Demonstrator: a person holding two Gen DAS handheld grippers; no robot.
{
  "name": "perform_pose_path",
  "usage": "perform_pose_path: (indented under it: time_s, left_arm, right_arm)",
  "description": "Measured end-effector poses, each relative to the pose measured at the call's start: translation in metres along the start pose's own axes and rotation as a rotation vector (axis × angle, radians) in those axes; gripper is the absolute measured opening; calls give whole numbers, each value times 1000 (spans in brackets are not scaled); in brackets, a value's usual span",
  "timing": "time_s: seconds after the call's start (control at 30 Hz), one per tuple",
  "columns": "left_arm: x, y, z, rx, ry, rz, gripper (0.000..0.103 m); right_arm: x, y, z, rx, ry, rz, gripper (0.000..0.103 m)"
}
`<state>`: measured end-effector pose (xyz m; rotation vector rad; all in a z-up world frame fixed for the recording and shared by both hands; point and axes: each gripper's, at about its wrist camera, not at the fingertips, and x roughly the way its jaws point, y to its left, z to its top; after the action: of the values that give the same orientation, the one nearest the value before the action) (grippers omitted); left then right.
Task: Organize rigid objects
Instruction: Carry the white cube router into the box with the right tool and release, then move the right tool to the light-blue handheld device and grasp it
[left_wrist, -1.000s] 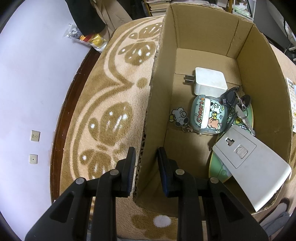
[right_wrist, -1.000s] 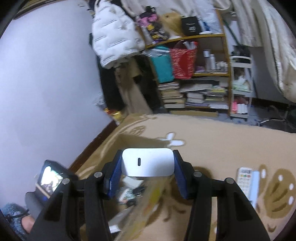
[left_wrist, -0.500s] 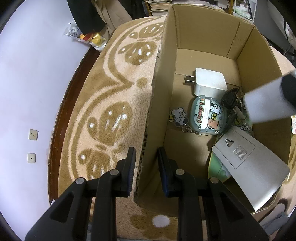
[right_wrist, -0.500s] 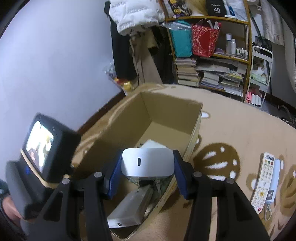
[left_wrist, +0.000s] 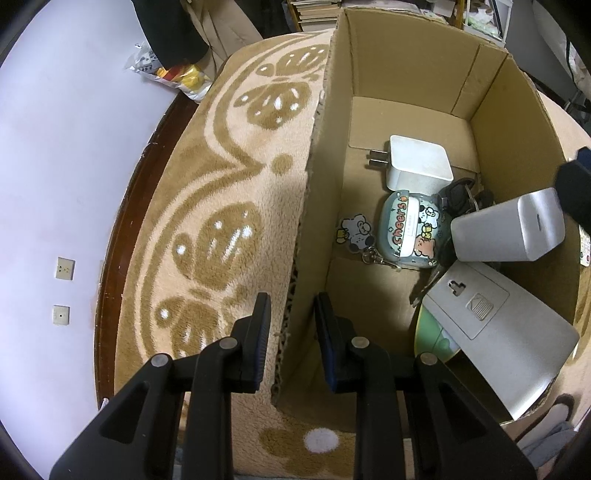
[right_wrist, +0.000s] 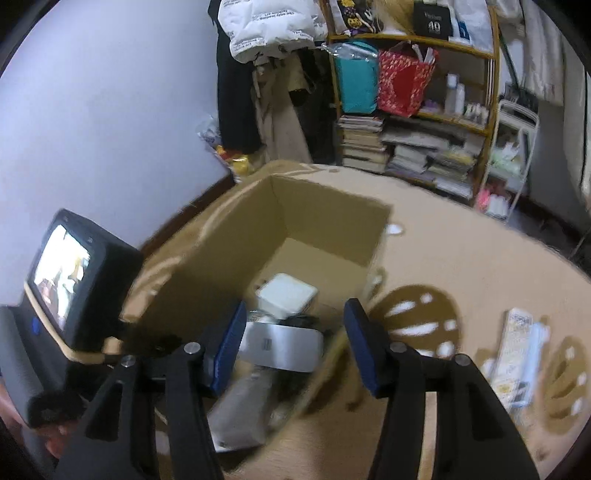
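Note:
An open cardboard box (left_wrist: 406, 55) stands on the patterned carpet. My left gripper (left_wrist: 291, 314) is shut on its near left wall. Inside lie a white plug charger (left_wrist: 421, 166), a cartoon "cheers" case (left_wrist: 406, 232) with a charm, dark keys (left_wrist: 461, 195) and a grey flat panel (left_wrist: 498, 339). A silver rounded device (left_wrist: 509, 229) sits tilted on top of these, at the right wall. In the right wrist view my right gripper (right_wrist: 295, 306) hovers over the box (right_wrist: 325, 206) with its jaws opening. The silver device (right_wrist: 280, 347) lies below and between them, with a gap at the right pad.
A white remote control (right_wrist: 517, 350) lies on the carpet (right_wrist: 461, 266) right of the box. A cluttered bookshelf (right_wrist: 424, 140) and hanging clothes stand behind it. The left hand's gripper body with its screen (right_wrist: 70, 273) is at the box's left. A snack bag (left_wrist: 177, 74) lies by the wall.
My right gripper swung down over the box with the silver device, then spread its fingers; the device has dropped away from the pads onto the things inside. The left gripper stayed put.

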<state>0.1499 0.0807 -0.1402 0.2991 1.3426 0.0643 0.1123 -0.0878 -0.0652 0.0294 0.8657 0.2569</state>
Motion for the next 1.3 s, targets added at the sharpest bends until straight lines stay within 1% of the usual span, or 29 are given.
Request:
perform_pose_path:
  time_s: [0.1, 0.13, 0.17, 0.2, 0.27, 0.3, 0.37, 0.57, 0.67, 0.8, 0.87, 0.97, 1.1, 1.23, 1.3]
  left_arm:
    - [0, 0, 0, -1, 0, 0, 24]
    - [0, 0, 0, 0, 0, 1, 24]
    - [0, 0, 0, 1, -1, 1, 24]
    - [0, 0, -1, 2, -1, 2, 24]
    - [1, 0, -1, 3, -2, 2, 24]
    - [1, 0, -1, 1, -2, 1, 24]
    - [1, 1, -2, -4, -1, -3, 25]
    - [1, 6, -2, -30, 8, -35, 25]
    - [0, 5, -3, -23, 5, -28, 25]
    - [-1, 3, -3, -13, 1, -17, 25]
    - [-1, 3, -2, -14, 3, -21, 24]
    - [-2, 3, -2, -16, 4, -28, 24]
    - [-2, 4, -2, -18, 4, -29, 24]
    - [-3, 4, -2, -15, 3, -26, 24]
    - [-3, 5, -2, -14, 2, -25, 24]
  right_arm:
    - [-9, -12, 3, 39, -5, -2, 60]
    - [-12, -17, 3, 61, -7, -1, 67]
    - [-16, -23, 3, 87, -17, -3, 75]
    - [-21, -29, 3, 110, -34, -6, 80]
    - [-26, -39, 3, 127, -54, -29, 98]
    - [-29, -44, 3, 134, -61, -49, 102]
    - [-32, -58, 2, 152, -63, -87, 103]
    - [-22, -97, -11, 193, -5, -145, 103]
    - [-14, -120, -19, 222, 16, -202, 103]
    - [-5, -147, -32, 276, 45, -256, 103]
    - [1, -161, -39, 303, 73, -275, 103]
    - [9, -178, -50, 356, 111, -276, 103]
    - [20, -193, -61, 407, 161, -296, 102]
    - [34, -196, -69, 407, 219, -319, 96]
    - [37, -196, -72, 401, 225, -344, 96]
